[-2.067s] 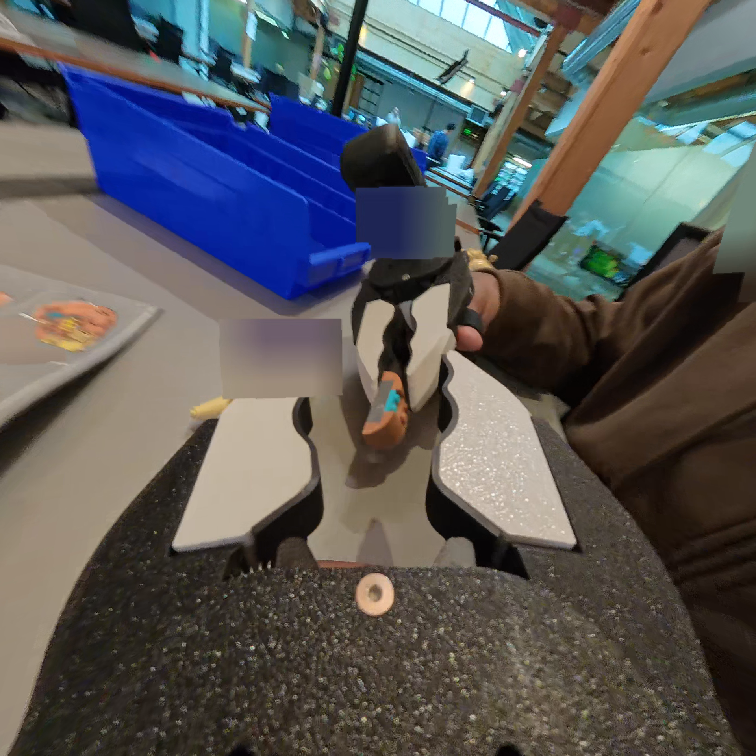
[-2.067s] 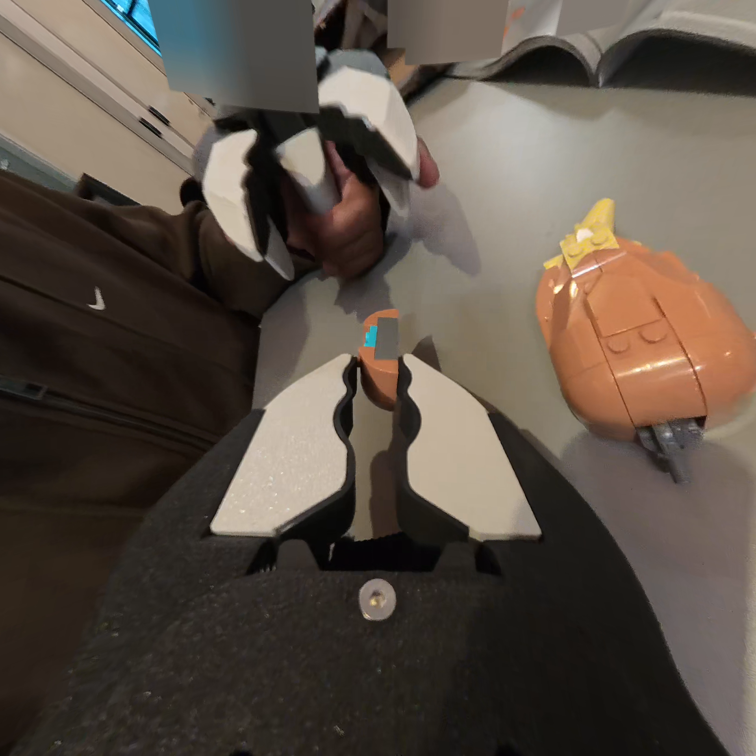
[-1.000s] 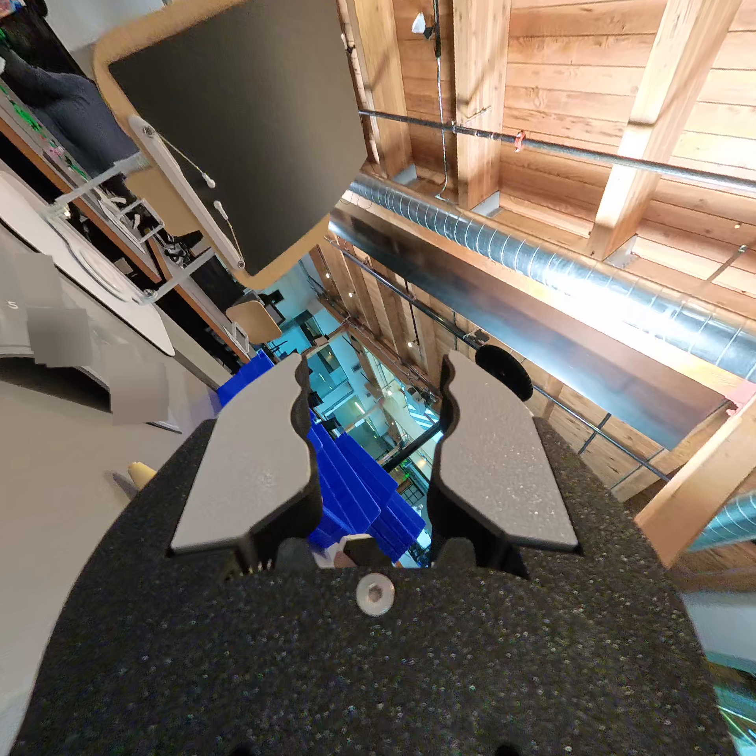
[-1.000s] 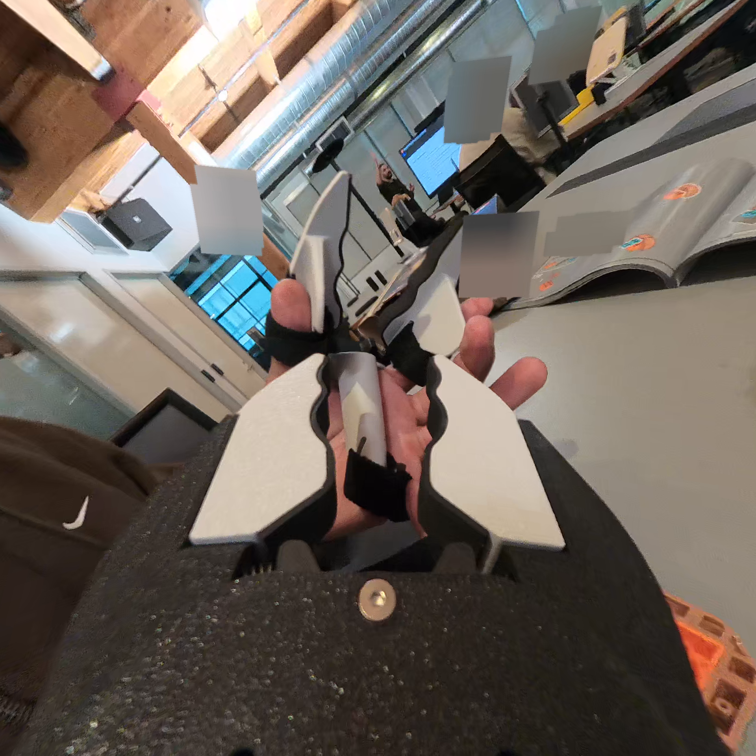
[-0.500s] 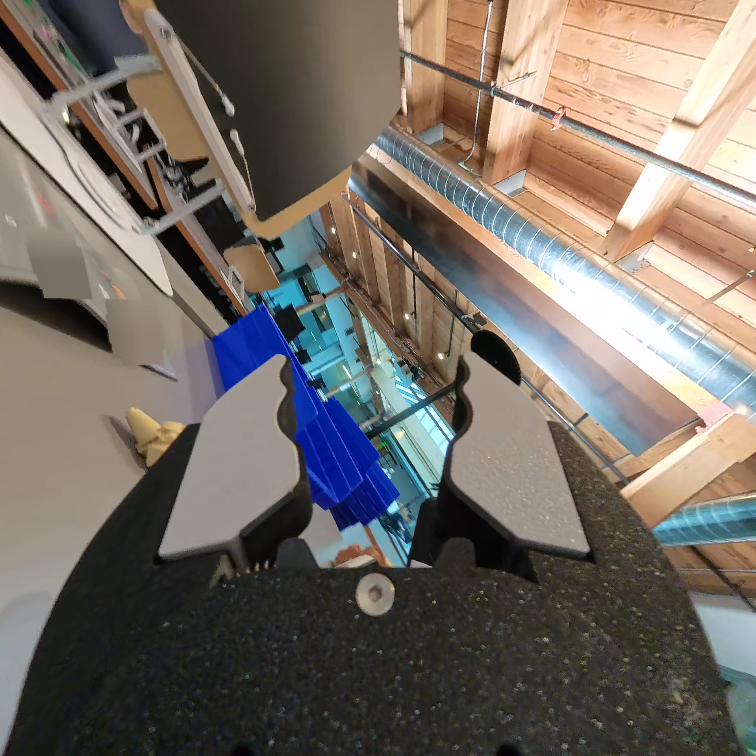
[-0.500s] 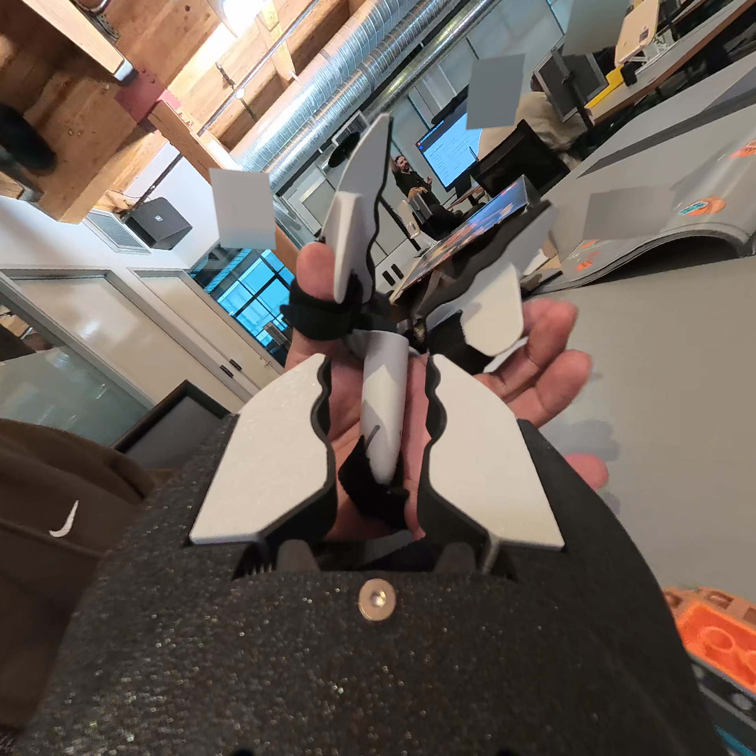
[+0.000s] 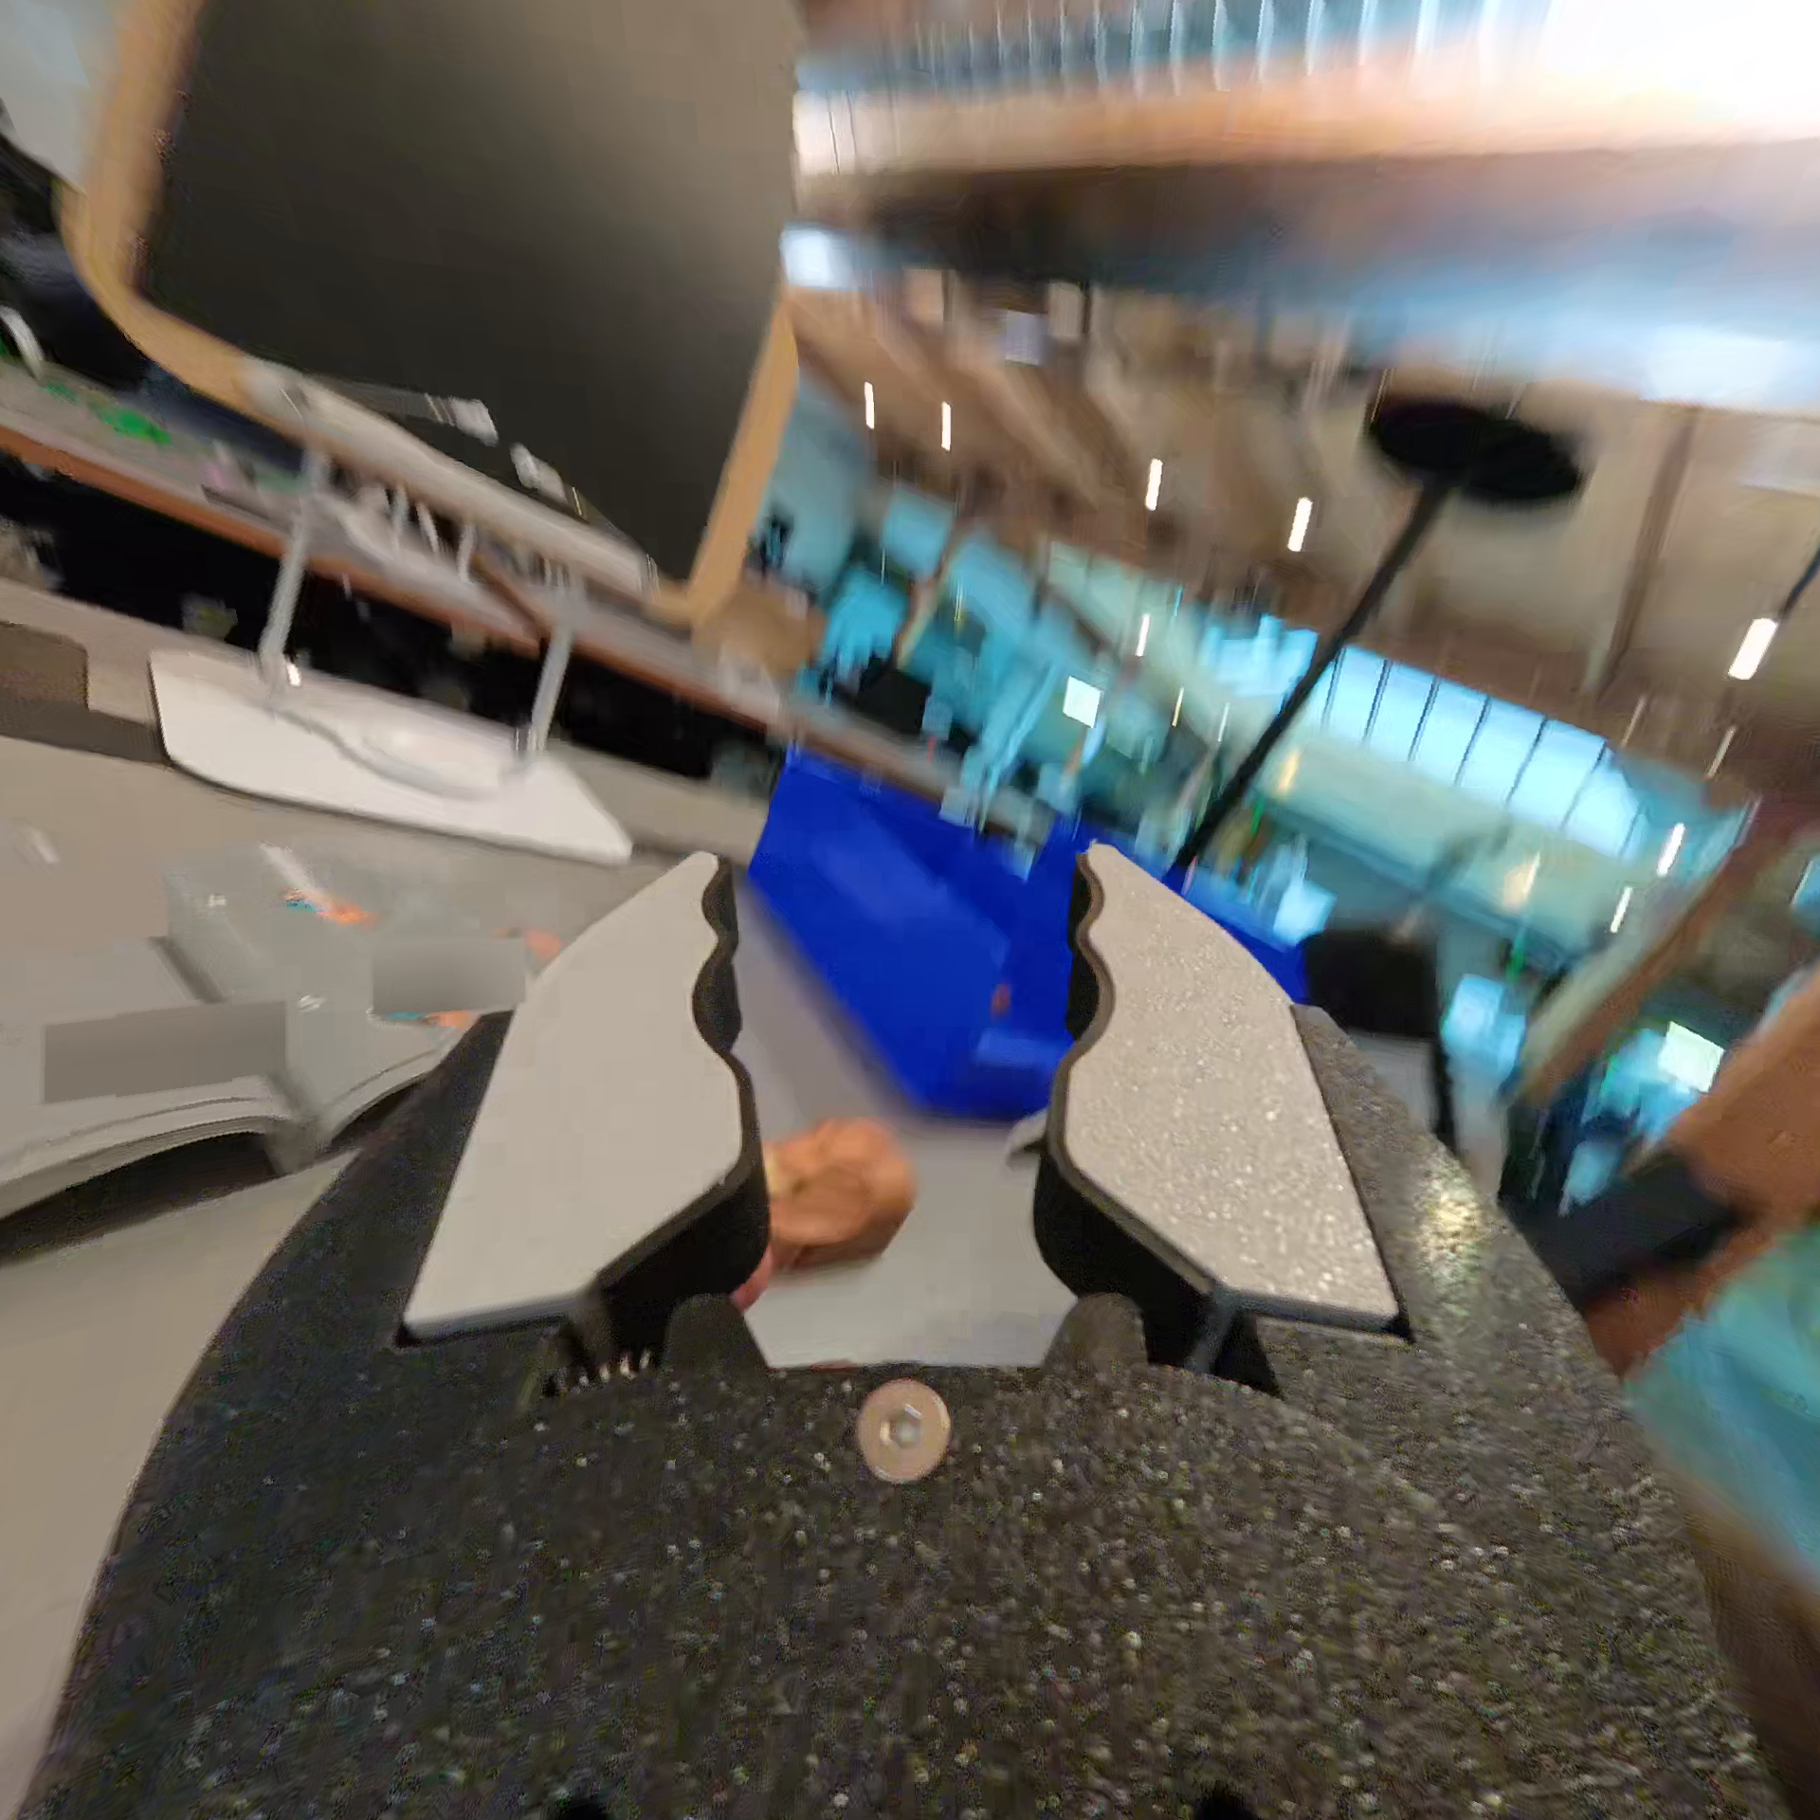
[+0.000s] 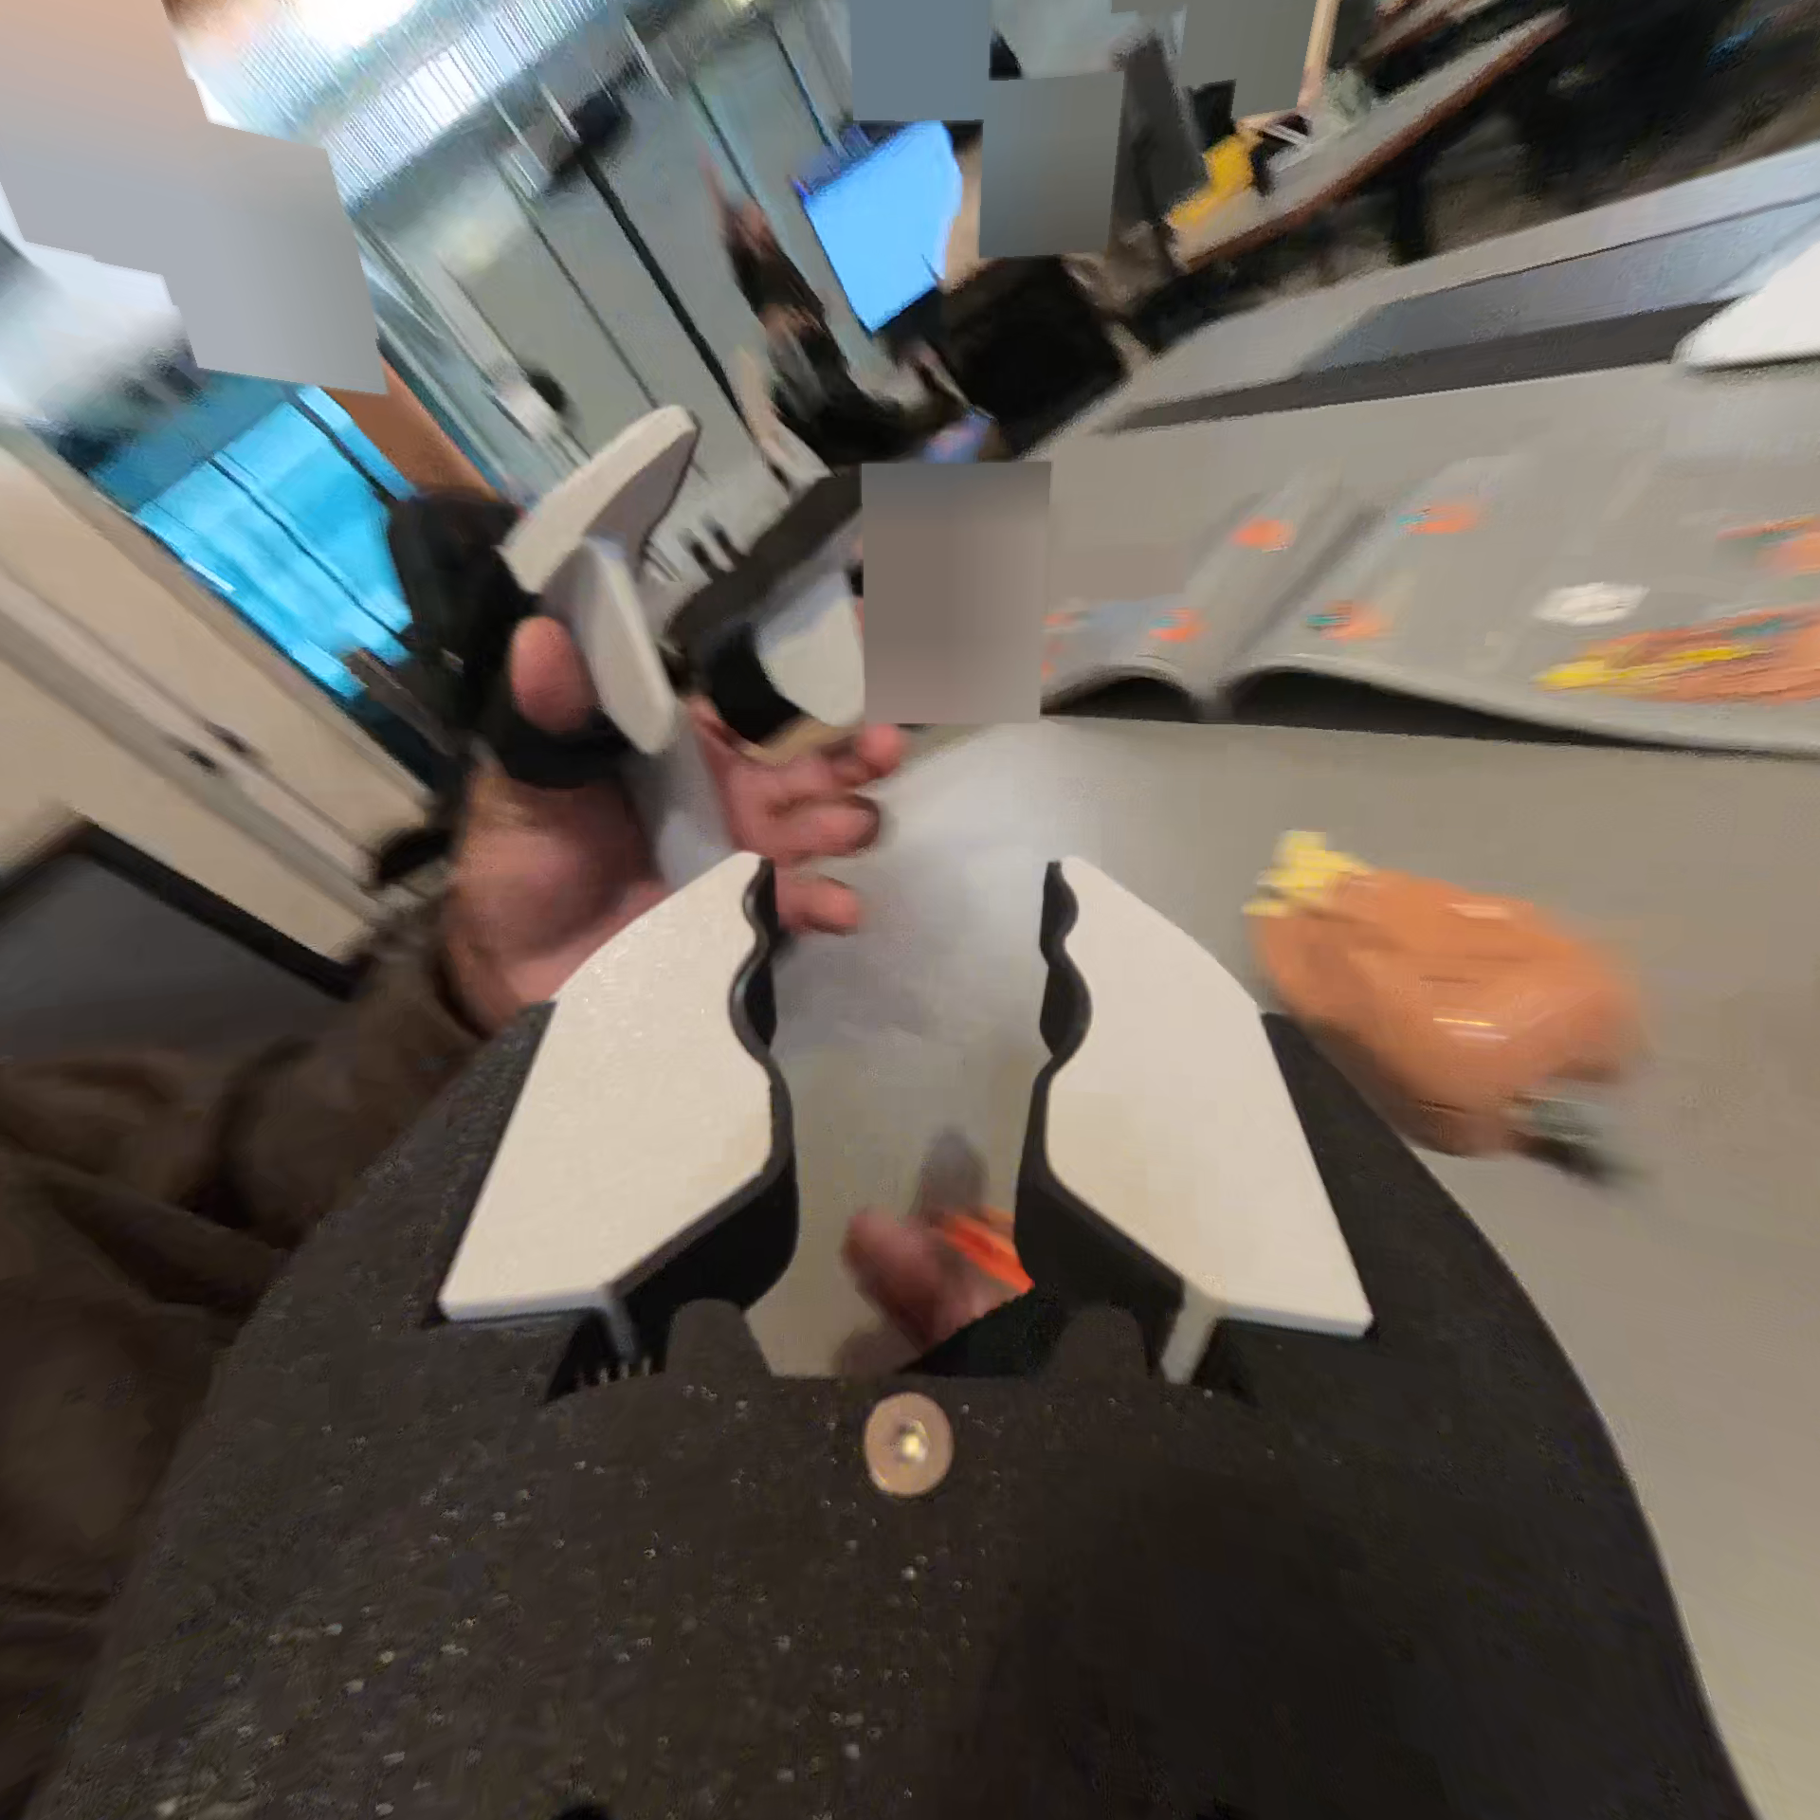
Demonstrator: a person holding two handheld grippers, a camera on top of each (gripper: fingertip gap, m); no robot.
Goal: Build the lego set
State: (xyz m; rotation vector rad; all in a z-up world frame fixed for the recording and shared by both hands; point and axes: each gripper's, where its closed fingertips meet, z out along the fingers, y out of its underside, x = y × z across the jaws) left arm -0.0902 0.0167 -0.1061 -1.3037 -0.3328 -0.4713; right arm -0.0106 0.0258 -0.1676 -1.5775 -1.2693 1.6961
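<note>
**Both grippers open and empty above the table**

The left gripper has its jaws spread wide, holding nothing; the orange lego body lies just ahead between them. The right gripper gapes empty too, the model off to its right.

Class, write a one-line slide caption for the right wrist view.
Open right gripper over the table, orange model beside it.

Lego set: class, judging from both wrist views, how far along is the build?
Done: a rounded orange lego body stands assembled on the grey table. In hand: nothing; left gripper and right gripper are both open and empty. Left: unclear; the instruction booklet lies open.
</note>
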